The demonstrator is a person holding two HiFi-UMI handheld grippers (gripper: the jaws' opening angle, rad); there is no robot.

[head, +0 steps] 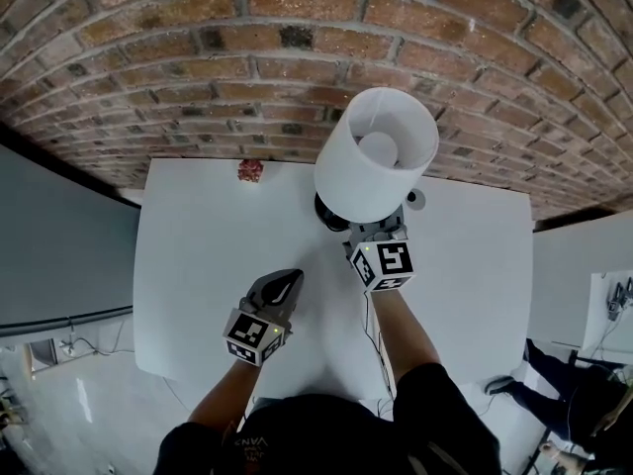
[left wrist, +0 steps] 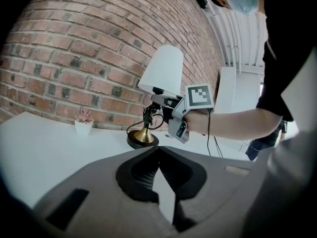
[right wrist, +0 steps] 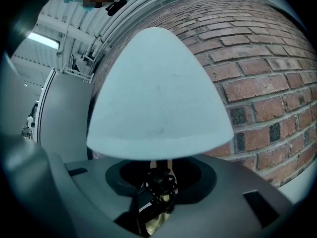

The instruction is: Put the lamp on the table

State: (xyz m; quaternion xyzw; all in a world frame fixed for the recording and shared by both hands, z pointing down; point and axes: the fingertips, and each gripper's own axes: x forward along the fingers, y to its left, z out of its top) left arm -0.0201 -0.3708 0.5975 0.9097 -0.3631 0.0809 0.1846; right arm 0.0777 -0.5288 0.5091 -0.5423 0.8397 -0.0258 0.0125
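left gripper (head: 287, 283): grey moulded plastic shell, dark ribbed inner pads
right gripper (head: 375, 230): same grey shell
marker cubes (head: 255, 336): white faces, black square patterns
cable (head: 369, 315): thin, black, beside right forearm
sleeves (head: 445, 402): black, short

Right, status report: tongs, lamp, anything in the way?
Lamp upright on table. Left tongs shut, empty. Right tongs open around its stem. Plant by wall, clear.

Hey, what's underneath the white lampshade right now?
A brass stem with coiled black cord, standing on a round black base on the white table. From above, the white lampshade covers the stem; only the base's edge shows.
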